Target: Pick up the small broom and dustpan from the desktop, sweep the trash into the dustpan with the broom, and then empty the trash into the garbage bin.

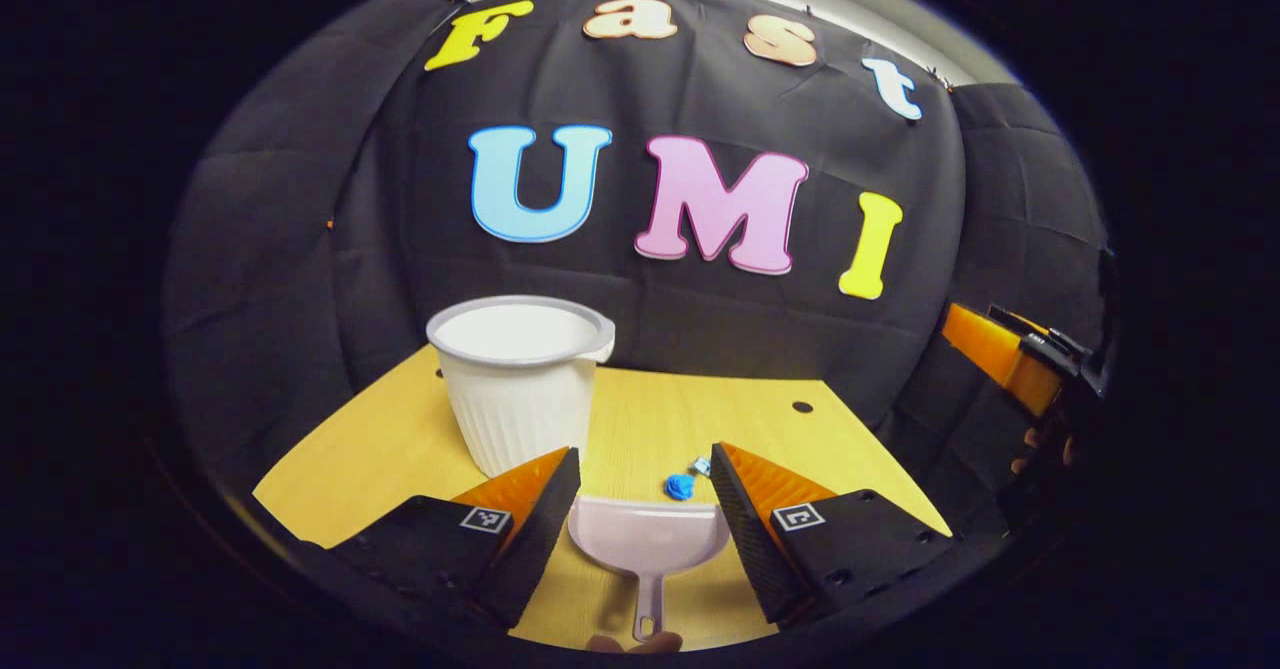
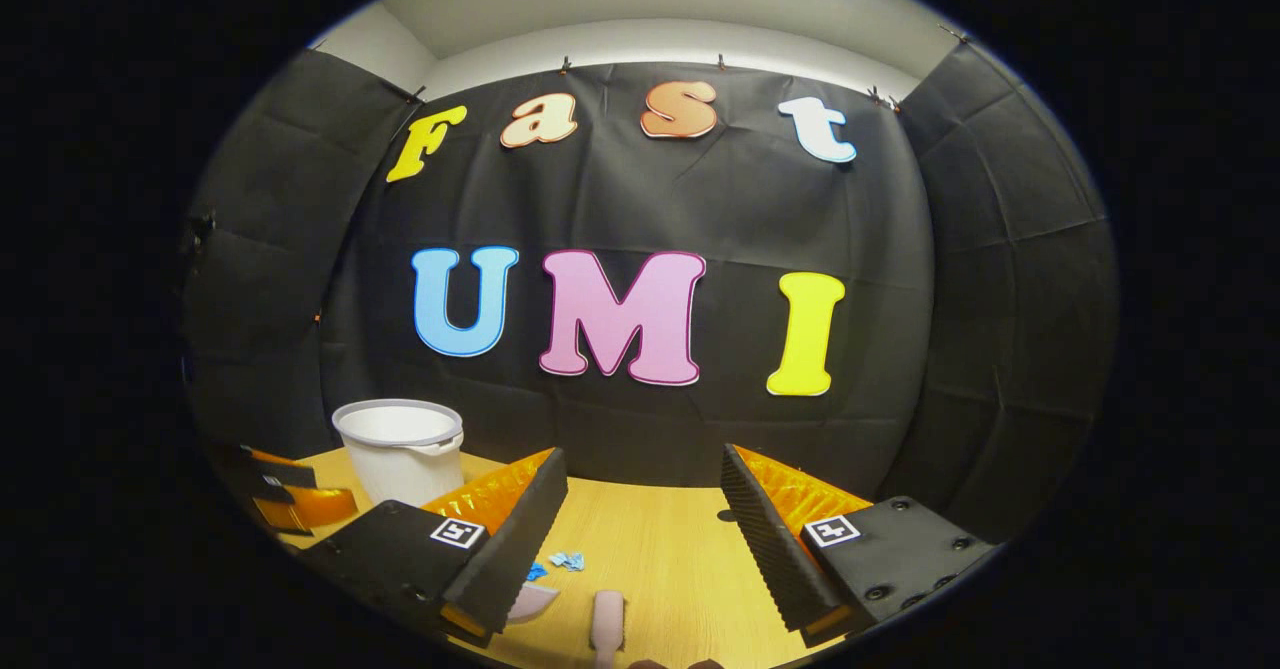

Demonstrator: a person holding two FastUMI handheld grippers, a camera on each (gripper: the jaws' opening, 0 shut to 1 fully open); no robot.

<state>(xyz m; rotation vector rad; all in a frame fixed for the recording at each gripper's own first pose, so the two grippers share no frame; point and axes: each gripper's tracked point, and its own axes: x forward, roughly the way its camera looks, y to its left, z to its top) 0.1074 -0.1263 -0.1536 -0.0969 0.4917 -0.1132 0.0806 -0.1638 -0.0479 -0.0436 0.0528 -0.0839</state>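
My left claw [image 1: 645,489] is wide open, holding nothing, w/ the dustpan [image 1: 648,539] on the desk [image 1: 380,449] right btwn its fingers, handle toward me. Prob light, stiff, slick plastic; I'd take the thin handle. Right claw [image 2: 640,519] also wide and empty; the broom [image 2: 607,621] lies below it. Blue trash [image 1: 680,487] sits just past the pan lip. Farther left, the white bin [image 1: 520,379] stands upright, near my left finger; I'd steer clear of it.

left gripper [image 1: 645,474]: fingers spread wide | right gripper [image 2: 640,479]: fingers spread wide
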